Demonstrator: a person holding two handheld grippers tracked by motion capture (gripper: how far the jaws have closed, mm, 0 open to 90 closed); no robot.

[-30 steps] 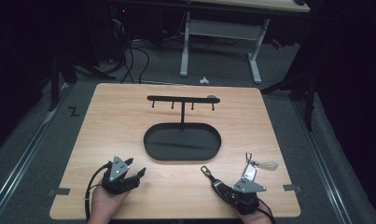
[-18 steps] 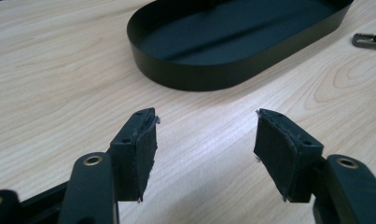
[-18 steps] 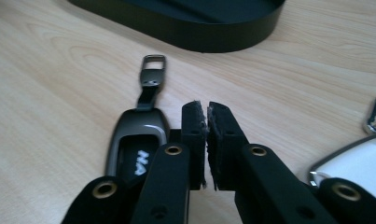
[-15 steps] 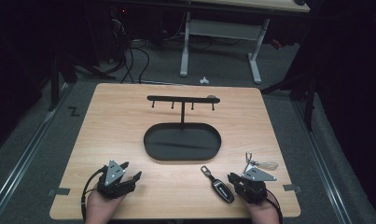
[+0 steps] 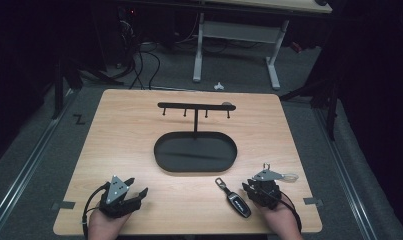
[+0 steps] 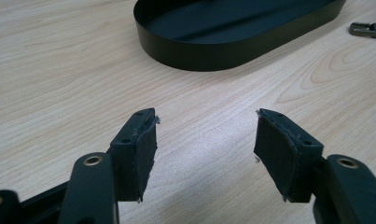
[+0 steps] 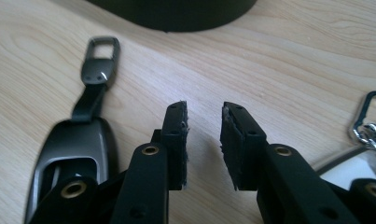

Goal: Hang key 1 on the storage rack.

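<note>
1. Car key fob (image 5: 237, 202) is lying flat on the tabletop (image 5: 139, 135), just left of the right hand-held gripper (image 5: 257, 189), outside the black tray (image 5: 196, 153).
2. Right jaws have just been opening, nothing between them.
3. Left hand-held gripper (image 5: 131, 187) is gaping wide, empty.
4. Hook rack (image 5: 196, 106) is carrying nothing; hanging or traying seemingly remaining.
5. Ringed tag (image 5: 288, 176) is waiting beside the right hand.

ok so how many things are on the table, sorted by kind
black oval metal tray with a hook rack on a post: 1
black car key fob with a strap and metal clasp: 1
clear tag on a silver metal clip: 1
hand-held black grippers: 2, left gripper, right gripper
total: 5
</note>
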